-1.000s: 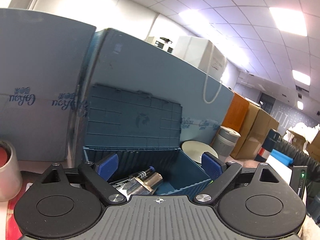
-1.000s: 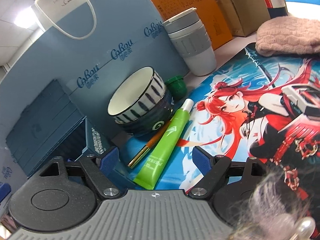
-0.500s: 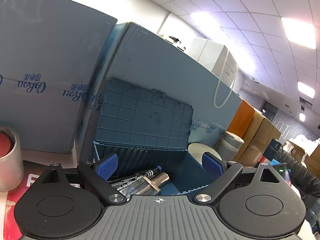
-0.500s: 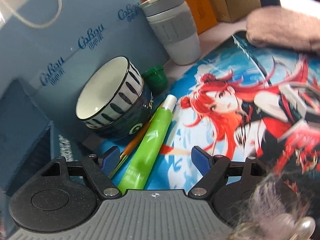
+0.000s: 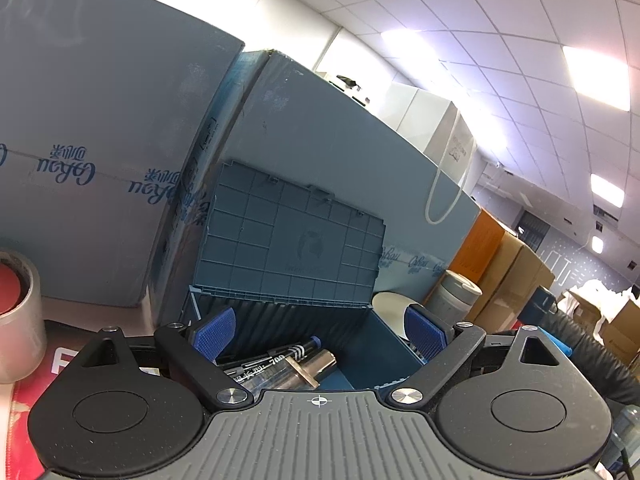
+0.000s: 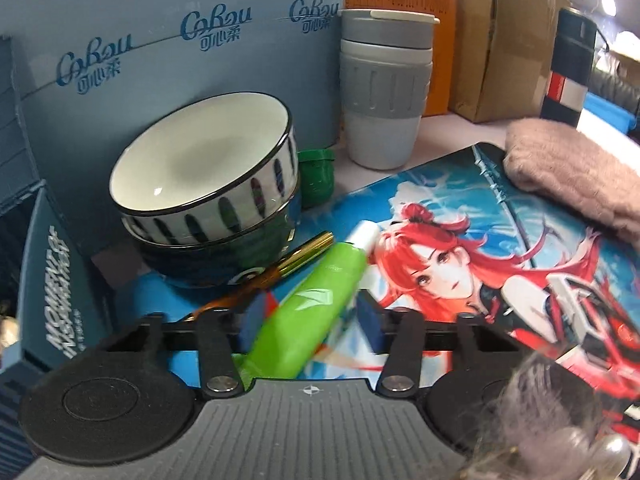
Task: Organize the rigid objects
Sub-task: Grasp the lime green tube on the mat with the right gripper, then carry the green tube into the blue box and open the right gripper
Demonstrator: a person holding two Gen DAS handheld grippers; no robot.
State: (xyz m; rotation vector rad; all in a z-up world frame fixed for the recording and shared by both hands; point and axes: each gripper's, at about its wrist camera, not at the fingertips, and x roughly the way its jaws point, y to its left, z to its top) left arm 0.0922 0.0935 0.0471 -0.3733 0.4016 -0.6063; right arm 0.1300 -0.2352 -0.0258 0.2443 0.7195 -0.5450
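Observation:
In the right wrist view a green tube (image 6: 316, 312) with a white cap lies on the printed mat, between my right gripper's (image 6: 310, 312) blue pads; the jaws have narrowed around it. A brown and gold pen (image 6: 276, 276) lies beside it, against stacked striped bowls (image 6: 204, 196). In the left wrist view my left gripper (image 5: 318, 330) is open and empty above an open blue storage box (image 5: 360, 344) that holds black markers (image 5: 272, 360) and a metal cylinder (image 5: 316, 364).
A grey lidded cup (image 6: 384, 92), a small green cap (image 6: 316, 176) and a pink knitted cloth (image 6: 572, 168) are on the right side. Blue cartons (image 6: 160, 48) stand behind. A tape roll (image 5: 16, 312) sits at the left. The box wall (image 6: 52, 280) is left of the tube.
My right gripper has moved down onto the green tube and its jaws have closed in around it. The left gripper has tilted upward slightly over the box.

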